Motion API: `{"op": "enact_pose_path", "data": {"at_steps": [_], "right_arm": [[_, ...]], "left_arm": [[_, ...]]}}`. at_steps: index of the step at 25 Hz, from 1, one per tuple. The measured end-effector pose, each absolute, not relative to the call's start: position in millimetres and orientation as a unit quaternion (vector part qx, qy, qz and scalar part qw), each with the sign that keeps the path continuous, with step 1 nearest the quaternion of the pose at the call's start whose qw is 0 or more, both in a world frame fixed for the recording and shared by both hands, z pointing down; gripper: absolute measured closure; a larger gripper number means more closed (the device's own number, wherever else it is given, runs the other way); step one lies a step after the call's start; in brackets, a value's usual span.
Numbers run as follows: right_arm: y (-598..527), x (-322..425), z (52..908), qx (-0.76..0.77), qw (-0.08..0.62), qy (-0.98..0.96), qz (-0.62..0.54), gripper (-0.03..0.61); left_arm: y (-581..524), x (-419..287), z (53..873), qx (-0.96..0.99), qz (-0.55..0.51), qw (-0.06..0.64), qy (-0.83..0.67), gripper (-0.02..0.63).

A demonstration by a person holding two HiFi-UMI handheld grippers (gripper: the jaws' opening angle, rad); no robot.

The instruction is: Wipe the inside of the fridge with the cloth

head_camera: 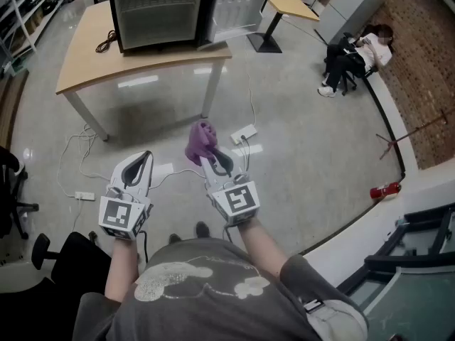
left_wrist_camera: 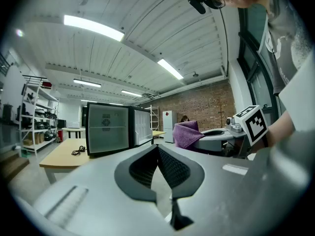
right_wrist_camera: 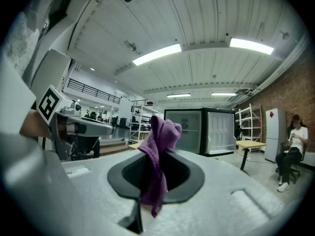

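Note:
A small black fridge [head_camera: 158, 11] stands on a wooden table [head_camera: 85, 66] with its door [head_camera: 238, 6] swung open; it also shows far ahead in the left gripper view [left_wrist_camera: 106, 134] and the right gripper view [right_wrist_camera: 199, 131]. My right gripper [head_camera: 207, 158] is shut on a purple cloth [head_camera: 200, 141], which bunches up above the jaws [right_wrist_camera: 158, 156]. My left gripper [head_camera: 139, 163] is shut and holds nothing [left_wrist_camera: 158, 149]. Both grippers hover over the floor, well short of the table.
White cables and a power strip [head_camera: 243, 133] lie on the floor ahead of the grippers. A second strip [head_camera: 84, 196] lies at left. A black office chair [head_camera: 18, 212] stands at left. A seated person [head_camera: 352, 54] is at far right, beside a red extinguisher [head_camera: 384, 190].

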State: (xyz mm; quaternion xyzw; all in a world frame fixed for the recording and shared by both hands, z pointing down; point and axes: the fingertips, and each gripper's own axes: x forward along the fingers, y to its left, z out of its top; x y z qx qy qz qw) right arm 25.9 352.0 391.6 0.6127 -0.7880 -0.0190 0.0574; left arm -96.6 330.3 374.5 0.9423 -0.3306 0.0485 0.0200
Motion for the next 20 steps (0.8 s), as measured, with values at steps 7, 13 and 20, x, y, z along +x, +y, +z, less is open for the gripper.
{"op": "enact_pose_path", "data": {"at_steps": [7,13,20], "right_arm": [[350,38,397,0.611,0.068,-0.789,-0.011,0.54],[351,48,398,0.606,0.053,-0.794,-0.008,0.54],[345,69,397,0.607,0.026,-0.794,-0.003,0.54]], "left_arm": [[330,-85,377,0.944,0.04,0.015,-0.327,0.597],[331,-76,379,0.941,0.048,0.018,-0.333,0.597],[323,-56,380,0.941,0.043,0.011,-0.336,0.597]]}}
